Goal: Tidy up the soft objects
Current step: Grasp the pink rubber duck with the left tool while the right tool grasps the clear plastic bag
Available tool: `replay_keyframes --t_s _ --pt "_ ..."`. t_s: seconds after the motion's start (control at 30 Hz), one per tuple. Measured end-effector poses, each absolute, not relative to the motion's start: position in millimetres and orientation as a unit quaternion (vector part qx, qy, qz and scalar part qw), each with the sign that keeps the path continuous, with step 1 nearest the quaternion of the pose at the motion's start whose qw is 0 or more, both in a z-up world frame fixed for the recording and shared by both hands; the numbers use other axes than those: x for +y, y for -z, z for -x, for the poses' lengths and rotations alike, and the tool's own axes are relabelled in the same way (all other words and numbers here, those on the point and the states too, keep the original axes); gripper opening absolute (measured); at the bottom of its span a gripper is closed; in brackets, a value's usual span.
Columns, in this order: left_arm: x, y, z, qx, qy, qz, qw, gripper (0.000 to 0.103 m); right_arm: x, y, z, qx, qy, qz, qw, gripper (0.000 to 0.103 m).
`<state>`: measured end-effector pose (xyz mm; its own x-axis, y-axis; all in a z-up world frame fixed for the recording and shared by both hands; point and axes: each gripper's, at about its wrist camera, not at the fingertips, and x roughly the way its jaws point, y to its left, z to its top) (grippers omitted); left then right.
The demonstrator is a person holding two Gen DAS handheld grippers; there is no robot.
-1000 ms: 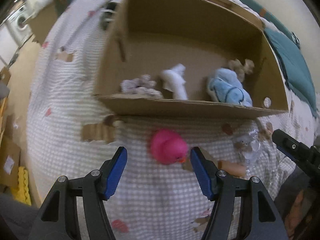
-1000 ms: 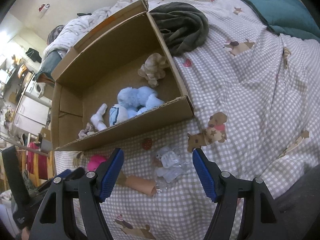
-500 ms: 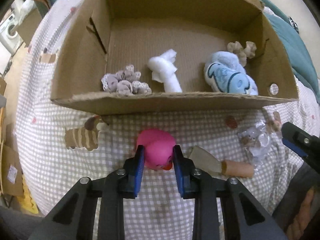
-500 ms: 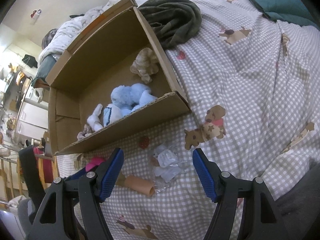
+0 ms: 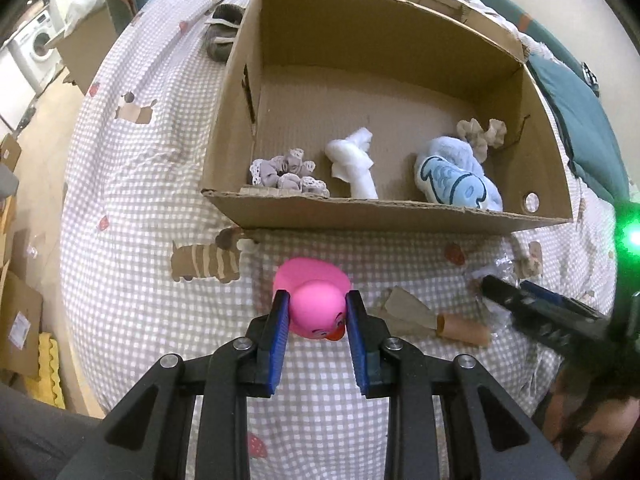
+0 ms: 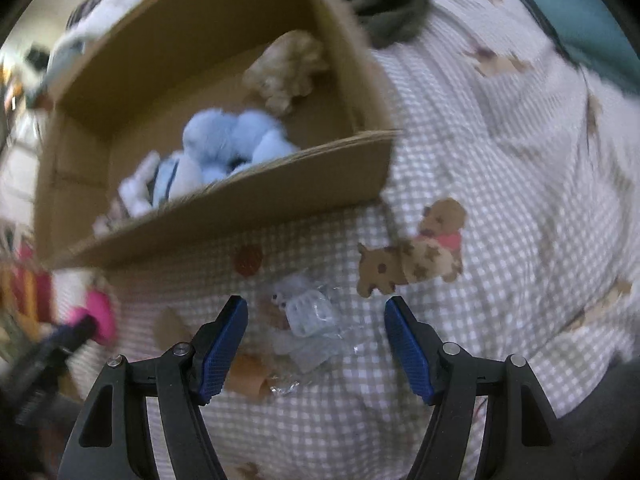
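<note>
Ahead of the left wrist camera, the left gripper [image 5: 316,312] is clamping the pink rubber duck [image 5: 314,300] just short of the cardboard box [image 5: 360,208], presumably for boxing, while on the right wrist view the right gripper [image 6: 316,322] is hanging spread wide over the bagged toy [image 6: 306,312] on the bedspread [image 6: 500,160].

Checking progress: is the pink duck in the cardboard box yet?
Out. The pink rubber duck sits on the checked bedspread before the open cardboard box, clamped in the left gripper.
</note>
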<state>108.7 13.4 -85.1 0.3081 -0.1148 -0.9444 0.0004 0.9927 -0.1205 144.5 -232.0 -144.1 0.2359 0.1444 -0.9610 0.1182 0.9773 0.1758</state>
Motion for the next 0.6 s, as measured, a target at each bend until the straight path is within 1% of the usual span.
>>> replay_keyframes --t_s 0.07,0.17,0.37,0.4,0.43,0.47,0.5,0.57,0.6 --pt "11 86 -109 0.587 0.036 0.045 0.808 0.025 -220 149 -146 0.623 -0.007 -0.065 0.779 0.075" --pt "6 85 -110 0.585 0.035 0.043 0.809 0.025 -210 154 -147 0.627 -0.008 -0.031 0.778 0.075" --pt "6 88 -111 0.584 0.027 0.046 0.81 0.025 -200 156 -145 0.626 -0.012 -0.017 0.78 0.075" --pt "8 88 -111 0.584 0.025 0.047 0.81 0.025 -195 158 -144 0.625 -0.013 -0.013 0.78 0.068" --pt "9 88 -110 0.584 0.024 0.049 0.81 0.025 -192 157 -142 0.626 -0.015 -0.008 0.779 0.054" --pt "10 88 -110 0.585 0.023 0.05 0.809 0.025 -188 157 -141 0.628 -0.02 -0.002 0.778 0.046" --pt "11 89 -110 0.585 0.022 0.051 0.809 0.025 -184 156 -140 0.628 -0.026 0.007 0.778 0.038" --pt "13 88 -109 0.585 0.019 0.05 0.809 0.025 -177 152 -136 0.622 -0.034 0.017 0.782 0.033" --pt "15 88 -108 0.584 0.016 0.049 0.81 0.025 -172 149 -133 0.618 -0.037 0.017 0.785 0.021"
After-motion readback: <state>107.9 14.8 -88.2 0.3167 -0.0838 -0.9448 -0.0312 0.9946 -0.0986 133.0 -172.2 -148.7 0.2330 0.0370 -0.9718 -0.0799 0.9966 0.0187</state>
